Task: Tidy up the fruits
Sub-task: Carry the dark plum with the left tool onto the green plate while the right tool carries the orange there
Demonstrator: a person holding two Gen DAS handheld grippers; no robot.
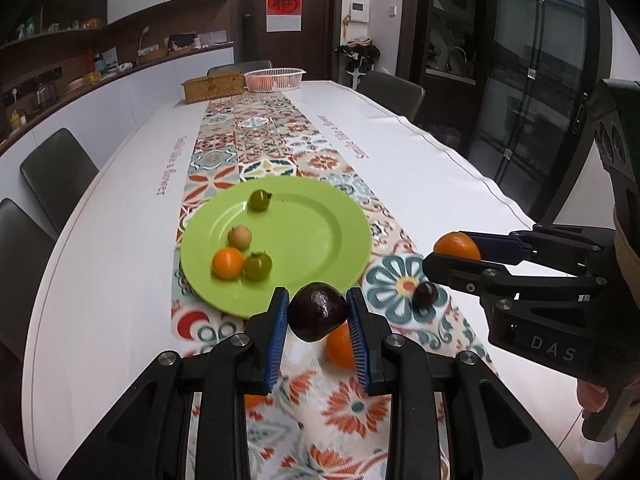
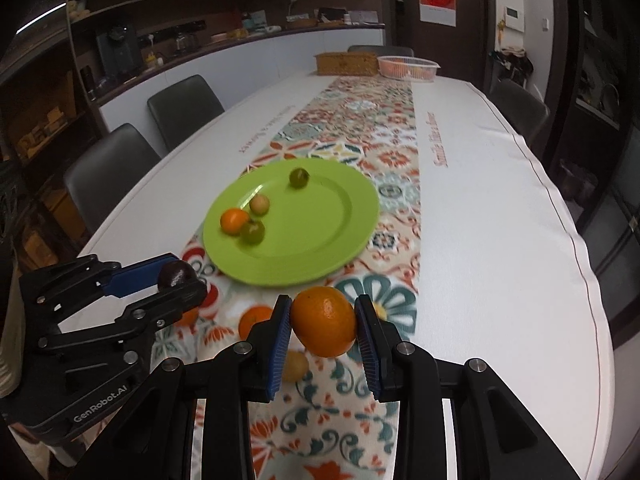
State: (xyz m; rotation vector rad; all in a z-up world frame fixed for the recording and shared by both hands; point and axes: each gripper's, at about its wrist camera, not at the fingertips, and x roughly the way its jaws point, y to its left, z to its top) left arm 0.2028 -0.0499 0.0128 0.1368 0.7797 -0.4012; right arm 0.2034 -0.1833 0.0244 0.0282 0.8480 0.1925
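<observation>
A green plate [image 1: 320, 240] [image 2: 320, 240] lies on the patterned runner with several small fruits: two green ones [image 1: 260, 200] [image 1: 258, 266], a pale one [image 1: 240, 237] and an orange one [image 1: 228, 263]. My left gripper [image 1: 318, 312] [image 2: 180, 280] is shut on a dark purple fruit [image 1: 318, 310] [image 2: 176, 274], held above the table just short of the plate's near rim. My right gripper [image 2: 324, 320] [image 1: 456, 250] is shut on an orange [image 2: 324, 320] [image 1: 456, 245], held to the right of the plate. An orange [image 1: 340, 346] [image 2: 254, 320], a small dark fruit [image 1: 424, 294] and a yellowish fruit [image 2: 294, 366] lie on the runner.
A white basket [image 1: 274, 79] [image 2: 408, 67] holding orange fruit and a wicker box [image 1: 212, 87] [image 2: 346, 62] stand at the table's far end. Grey chairs [image 1: 56, 172] [image 2: 108, 176] line both sides. The white tablecloth [image 2: 500, 240] flanks the runner.
</observation>
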